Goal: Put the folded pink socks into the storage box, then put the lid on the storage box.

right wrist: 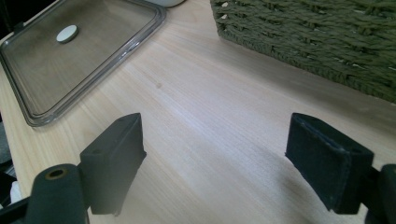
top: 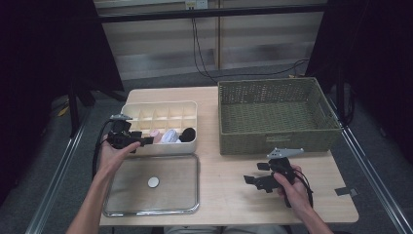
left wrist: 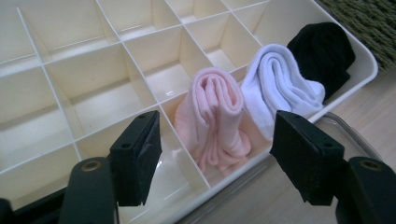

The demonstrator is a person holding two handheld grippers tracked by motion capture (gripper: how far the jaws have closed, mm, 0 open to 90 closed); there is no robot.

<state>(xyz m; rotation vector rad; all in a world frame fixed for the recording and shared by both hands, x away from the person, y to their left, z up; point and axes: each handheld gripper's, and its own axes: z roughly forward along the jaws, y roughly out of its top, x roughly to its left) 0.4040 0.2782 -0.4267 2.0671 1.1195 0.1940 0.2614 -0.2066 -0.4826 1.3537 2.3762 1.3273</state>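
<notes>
From the high view, we see our left gripper [top: 146, 140] hanging at the near wall of the divided organizer box [top: 160, 146], its jaws pointing in at the rolled socks. Our right gripper [top: 254, 179] rests low over the bare surface [top: 224, 190], out of the way. The clear lid [top: 151, 185] lies flat just behind the left gripper — set aside so the compartments stay reachable.

In the left gripper view the jaws stand wide with nothing pressed between them. The pink sock roll [left wrist: 215, 116] sits just ahead, in a near-row compartment, its long axis running up and away from the gripper and tilted a little; the white roll [left wrist: 282, 86] and black roll [left wrist: 322, 51] lie beyond it — probably one per cell, though the dividers are hidden there.

In the right gripper view the jaws are wide and empty, and the woven basket [right wrist: 317, 37] lies ahead.
</notes>
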